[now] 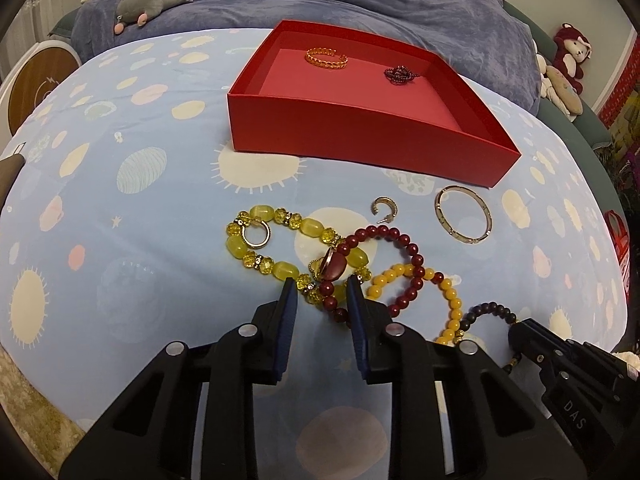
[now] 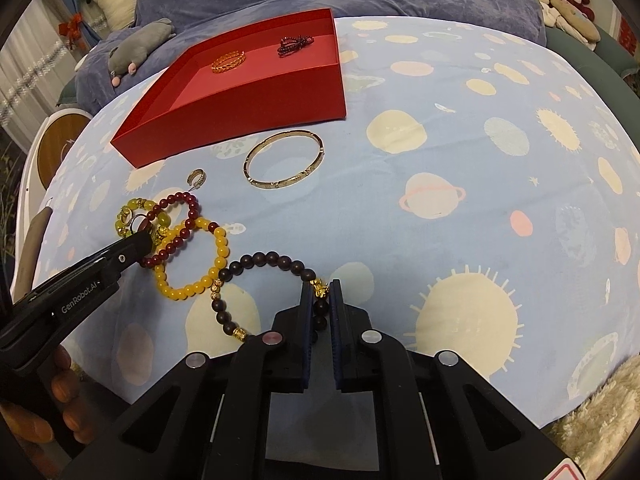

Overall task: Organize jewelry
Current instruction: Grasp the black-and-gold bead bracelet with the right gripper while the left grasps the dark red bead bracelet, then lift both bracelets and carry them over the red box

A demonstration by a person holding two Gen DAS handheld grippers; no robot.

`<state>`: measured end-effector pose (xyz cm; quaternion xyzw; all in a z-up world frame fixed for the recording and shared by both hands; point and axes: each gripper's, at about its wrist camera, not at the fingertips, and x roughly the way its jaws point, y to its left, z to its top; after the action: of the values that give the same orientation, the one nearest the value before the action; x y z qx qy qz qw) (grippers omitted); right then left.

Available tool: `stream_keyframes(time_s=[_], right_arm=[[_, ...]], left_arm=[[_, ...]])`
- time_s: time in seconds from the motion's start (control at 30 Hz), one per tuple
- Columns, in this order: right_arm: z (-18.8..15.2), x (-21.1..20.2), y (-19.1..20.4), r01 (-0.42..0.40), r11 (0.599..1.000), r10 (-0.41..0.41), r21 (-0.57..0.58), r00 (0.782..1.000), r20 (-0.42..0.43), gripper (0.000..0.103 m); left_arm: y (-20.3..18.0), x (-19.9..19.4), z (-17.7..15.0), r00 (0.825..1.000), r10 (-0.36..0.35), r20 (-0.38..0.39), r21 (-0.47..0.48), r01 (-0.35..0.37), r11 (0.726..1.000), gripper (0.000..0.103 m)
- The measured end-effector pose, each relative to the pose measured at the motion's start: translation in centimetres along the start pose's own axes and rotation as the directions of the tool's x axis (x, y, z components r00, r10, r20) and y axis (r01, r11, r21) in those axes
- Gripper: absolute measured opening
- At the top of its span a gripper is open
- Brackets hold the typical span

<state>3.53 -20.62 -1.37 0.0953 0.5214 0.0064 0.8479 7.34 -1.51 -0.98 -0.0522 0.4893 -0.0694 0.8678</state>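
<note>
the right gripper (image 2: 321,294) has its jaws clenched on the dark bead bracelet (image 2: 256,260), low in the middle of the right wrist view, on the bed sheet (image 2: 440,140). the left gripper (image 1: 322,294) is released, jaws spread either side of the tangled dark red bracelet (image 1: 400,240) and yellow crystal bracelet (image 1: 272,240). the red box (image 1: 360,140), upper centre, already holds a gold chain bangle (image 1: 326,58) and a small dark piece. this looks like the pick-up step; next, lift the dark bracelet clear of the amber bracelet (image 2: 192,284) it touches and carry it to the box.
</note>
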Motion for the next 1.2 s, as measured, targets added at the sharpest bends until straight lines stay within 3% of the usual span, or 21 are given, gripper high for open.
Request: stream_keyframes(time_s=[0.1, 0.5, 1.2], right_arm=[[0.0, -0.1, 0.2, -0.01, 1.0, 0.01, -0.001, 1.0, 0.004, 0.008], [-0.3, -1.1, 1.2, -0.043, 0.999, 0.043, -0.026, 0.999, 0.016, 0.008], [1.1, -5.0, 2.6, -0.094, 0.994, 0.099, -0.05, 0.988, 0.118, 0.008]], left_arm=[[0.1, -0.4, 0.1, 1.0, -0.017, 0.011, -0.002, 0.017, 1.0, 0.007], [1.3, -2.1, -0.4, 0.999, -0.043, 0.012, -0.016, 0.043, 0.999, 0.008], [0.5, -5.8, 0.7, 0.991, -0.119, 0.065, -0.003, 0.12, 0.993, 0.008]])
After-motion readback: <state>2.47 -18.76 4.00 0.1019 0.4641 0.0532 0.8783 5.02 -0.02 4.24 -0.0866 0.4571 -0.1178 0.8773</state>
